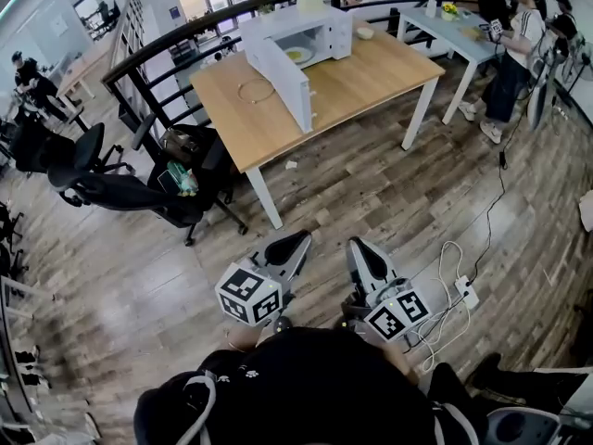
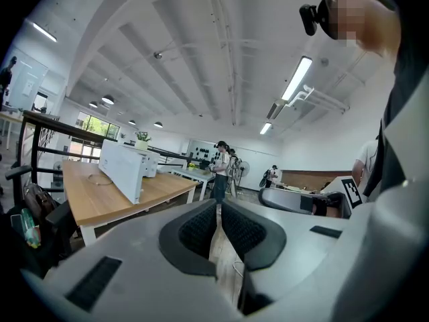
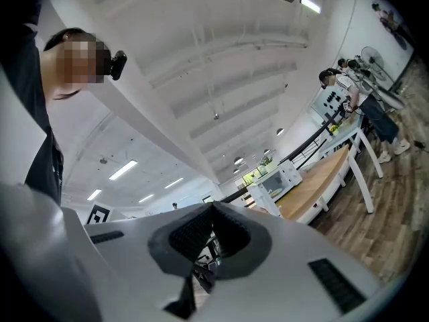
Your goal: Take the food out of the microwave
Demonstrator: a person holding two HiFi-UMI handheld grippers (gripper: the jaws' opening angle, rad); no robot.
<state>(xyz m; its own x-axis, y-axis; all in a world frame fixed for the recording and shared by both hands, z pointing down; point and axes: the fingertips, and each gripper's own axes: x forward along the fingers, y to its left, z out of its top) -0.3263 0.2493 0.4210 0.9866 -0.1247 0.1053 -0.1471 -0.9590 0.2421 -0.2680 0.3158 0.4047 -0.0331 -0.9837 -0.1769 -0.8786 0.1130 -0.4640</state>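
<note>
Left hand-held gripper [image 1: 298, 241], right hand-held gripper [image 1: 359, 247], both closed empty, microwave [image 1: 338, 28] open, food [image 1: 298, 55] inside indistinct

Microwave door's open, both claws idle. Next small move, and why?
Probably step toward the table. The microwave has its door open with the plate of food inside, but the left claw and right claw are shut, empty and well short of it.

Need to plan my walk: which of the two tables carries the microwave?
The nearer, wooden-topped table. The microwave stands at its far edge, its door swung open. The other table, behind it to the right, is pale-topped.
</note>
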